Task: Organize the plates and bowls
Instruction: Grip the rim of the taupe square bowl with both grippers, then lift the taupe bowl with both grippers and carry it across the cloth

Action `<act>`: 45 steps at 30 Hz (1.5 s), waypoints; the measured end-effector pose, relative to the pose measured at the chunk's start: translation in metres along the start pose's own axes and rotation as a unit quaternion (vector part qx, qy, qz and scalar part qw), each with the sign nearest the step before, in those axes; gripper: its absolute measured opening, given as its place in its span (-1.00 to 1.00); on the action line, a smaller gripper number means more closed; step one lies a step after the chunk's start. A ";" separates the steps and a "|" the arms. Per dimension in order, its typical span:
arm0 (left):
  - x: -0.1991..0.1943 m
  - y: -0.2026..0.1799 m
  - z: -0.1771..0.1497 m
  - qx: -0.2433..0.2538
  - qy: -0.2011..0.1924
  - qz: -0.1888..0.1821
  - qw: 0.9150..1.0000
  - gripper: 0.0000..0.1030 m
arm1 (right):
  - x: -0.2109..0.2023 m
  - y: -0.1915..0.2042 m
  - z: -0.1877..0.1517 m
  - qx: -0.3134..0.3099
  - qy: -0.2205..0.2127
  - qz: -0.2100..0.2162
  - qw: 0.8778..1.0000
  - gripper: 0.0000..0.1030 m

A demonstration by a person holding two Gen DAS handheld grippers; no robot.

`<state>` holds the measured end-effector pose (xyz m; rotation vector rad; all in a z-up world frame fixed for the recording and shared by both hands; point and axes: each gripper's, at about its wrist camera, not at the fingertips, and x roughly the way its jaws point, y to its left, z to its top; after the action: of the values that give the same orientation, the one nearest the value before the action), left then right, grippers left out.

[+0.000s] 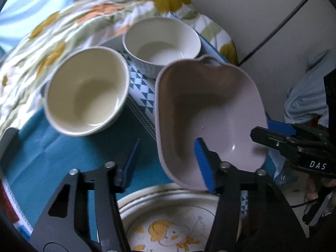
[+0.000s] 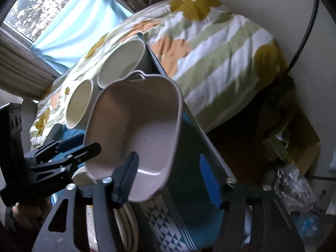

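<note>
Over blue cloth [image 1: 52, 157], empty pink dish [image 1: 210, 113], two empty bowls [image 1: 86, 92], left hand-held gripper [image 1: 168, 141], right hand-held gripper [image 2: 169, 156], both half-open astride rim

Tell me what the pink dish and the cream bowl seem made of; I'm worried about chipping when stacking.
Pink dish: likely glazed ceramic, maybe melamine; smooth surface with small bright highlights and a thick rounded rim. Cream bowl: probably glazed ceramic too; glossy inside and a thick pale rim. Blur leaves both uncertain.

Right gripper [image 2: 168, 174] jaws apart, straddling near wall of pink dish [image 2: 138, 126]; contact unclear. Left gripper [image 2: 84, 147] at dish's left edge. Two bowls [image 2: 117, 67] behind, quilt [image 2: 210, 52] beyond.
</note>
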<state>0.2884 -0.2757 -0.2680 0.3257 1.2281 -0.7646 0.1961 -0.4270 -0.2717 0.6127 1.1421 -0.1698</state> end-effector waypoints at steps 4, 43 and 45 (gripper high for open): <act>0.017 0.005 0.005 0.004 0.017 -0.012 1.000 -0.46 | 0.010 0.004 0.003 0.006 0.000 -0.008 1.000 -0.33; -0.235 0.093 -0.228 -0.243 -0.160 0.146 0.946 -0.80 | -0.076 0.227 -0.099 -0.307 -0.037 0.126 0.943 -0.72; -0.232 0.109 -0.249 -0.255 -0.153 0.151 0.943 -0.80 | -0.059 0.245 -0.116 -0.319 -0.022 0.127 0.939 -0.72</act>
<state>0.1525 0.0340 -0.1534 -0.0356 1.0043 -0.2038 0.1837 -0.1729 -0.1609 0.1692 0.9884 0.3987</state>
